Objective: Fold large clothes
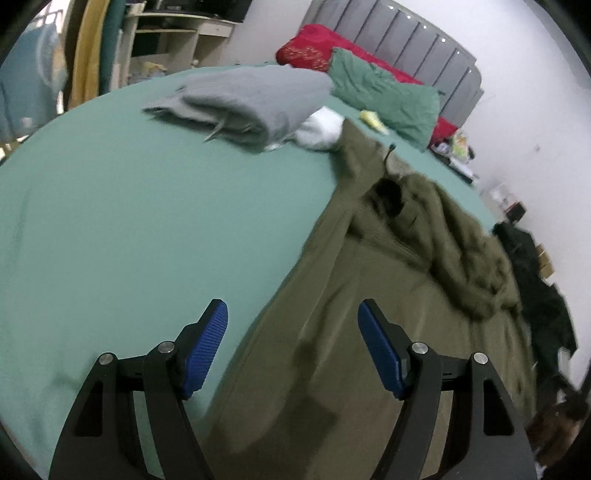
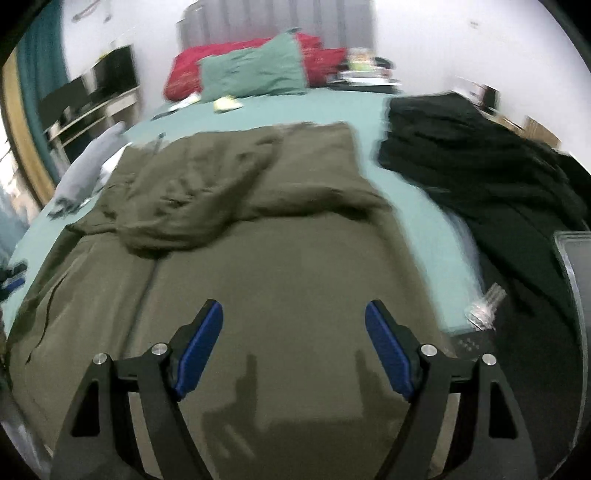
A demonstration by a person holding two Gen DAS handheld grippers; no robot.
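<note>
A bed [image 1: 110,221] covered in a teal sheet fills both views. An olive garment [image 2: 280,266] lies spread across it, its lower part flat and its upper part bunched into loose folds.

The left gripper [image 1: 292,314] hovers over the garment's left edge, where olive cloth meets bare sheet. Its blue-padded fingers [image 1: 207,347] stand wide apart and hold nothing.

The right gripper [image 2: 294,314] hovers over the flat lower part of the garment. Its blue pads [image 2: 388,354] are also wide apart and empty, and their shadows fall on the cloth just below.

Beyond the garment, in the left view, a folded grey cloth [image 1: 251,99] rests on the sheet, with a white item [image 1: 319,129] just beside it. A green pillow [image 1: 384,96] leans on a red pillow [image 1: 314,46] against a grey padded headboard [image 1: 406,33].

In the right view, a black garment [image 2: 472,162] lies heaped to the right of the olive one, apart from it, with a strip of sheet between.
</note>
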